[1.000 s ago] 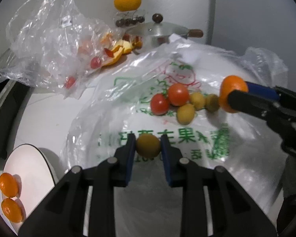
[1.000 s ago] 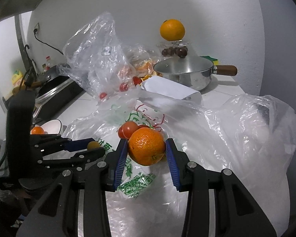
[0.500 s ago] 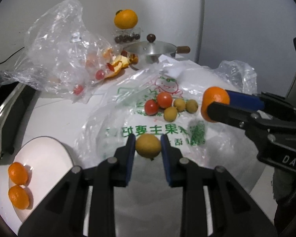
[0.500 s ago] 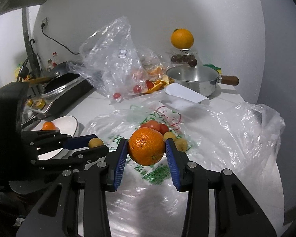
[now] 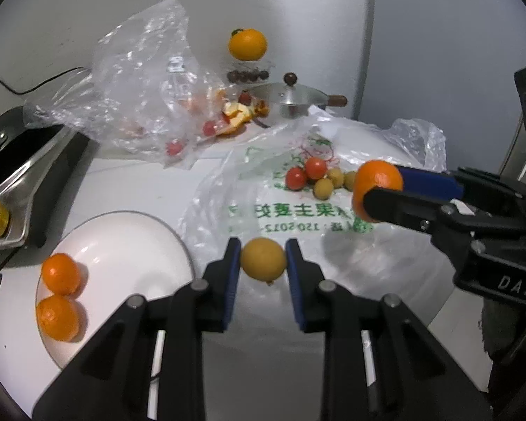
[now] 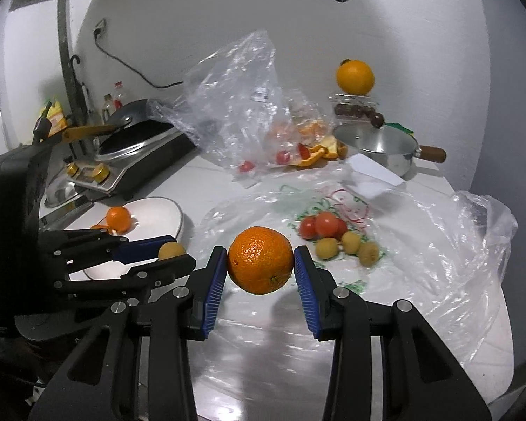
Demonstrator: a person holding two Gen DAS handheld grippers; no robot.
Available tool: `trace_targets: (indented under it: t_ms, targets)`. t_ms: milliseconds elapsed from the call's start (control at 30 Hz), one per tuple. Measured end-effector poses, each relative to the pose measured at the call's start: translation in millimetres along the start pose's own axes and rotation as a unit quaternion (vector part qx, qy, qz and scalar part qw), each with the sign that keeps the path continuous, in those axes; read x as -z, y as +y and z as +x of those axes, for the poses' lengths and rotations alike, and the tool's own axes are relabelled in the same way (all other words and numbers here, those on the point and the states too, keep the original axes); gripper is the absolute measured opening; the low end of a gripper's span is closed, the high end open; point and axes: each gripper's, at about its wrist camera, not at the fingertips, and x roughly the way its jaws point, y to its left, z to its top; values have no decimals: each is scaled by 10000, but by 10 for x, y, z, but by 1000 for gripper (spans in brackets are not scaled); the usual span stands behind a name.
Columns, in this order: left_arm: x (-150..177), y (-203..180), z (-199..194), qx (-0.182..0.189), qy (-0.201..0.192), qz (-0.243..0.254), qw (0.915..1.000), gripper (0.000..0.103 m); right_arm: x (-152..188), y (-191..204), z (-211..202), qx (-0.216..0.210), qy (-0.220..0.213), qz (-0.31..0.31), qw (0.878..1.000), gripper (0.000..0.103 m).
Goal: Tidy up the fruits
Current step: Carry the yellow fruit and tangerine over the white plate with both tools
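My left gripper [image 5: 263,258] is shut on a small yellow-green fruit [image 5: 263,259], held above the near edge of a flat printed plastic bag [image 5: 298,217]. My right gripper [image 6: 260,261] is shut on an orange [image 6: 260,260], also lifted over the bag. Each gripper shows in the other's view: the right one [image 5: 378,189] with its orange at the right, the left one [image 6: 172,251] with the yellow fruit at the left. A white plate [image 5: 122,242] at the lower left carries two small oranges [image 5: 60,273]. On the bag lie two tomatoes [image 5: 307,172] and three yellow-green fruits [image 5: 324,187].
A crumpled clear bag [image 5: 140,80] with tomatoes and orange peel lies at the back. A steel pot with lid [image 5: 294,100] stands behind, beside a jar topped by an orange [image 5: 247,44]. A stove with a dark pan [image 6: 129,140] sits at the left.
Both grippers have drawn back and risen from the fruit pile, each keeping its fruit. The white plate with two oranges has come further into the left wrist view.
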Motion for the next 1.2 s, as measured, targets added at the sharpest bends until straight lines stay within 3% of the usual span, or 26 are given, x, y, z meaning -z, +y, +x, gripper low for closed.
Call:
trace_targets:
  t_ms: [700,1200]
  targets:
    - [360,736,-356,-378,-208,-394,9983,27,-81,782,208,-202,191,-571,9980,42]
    - [602,1045,-469,-725,-203,-326,9966,27,-47,1268,462,-423,451,-852,9944,42]
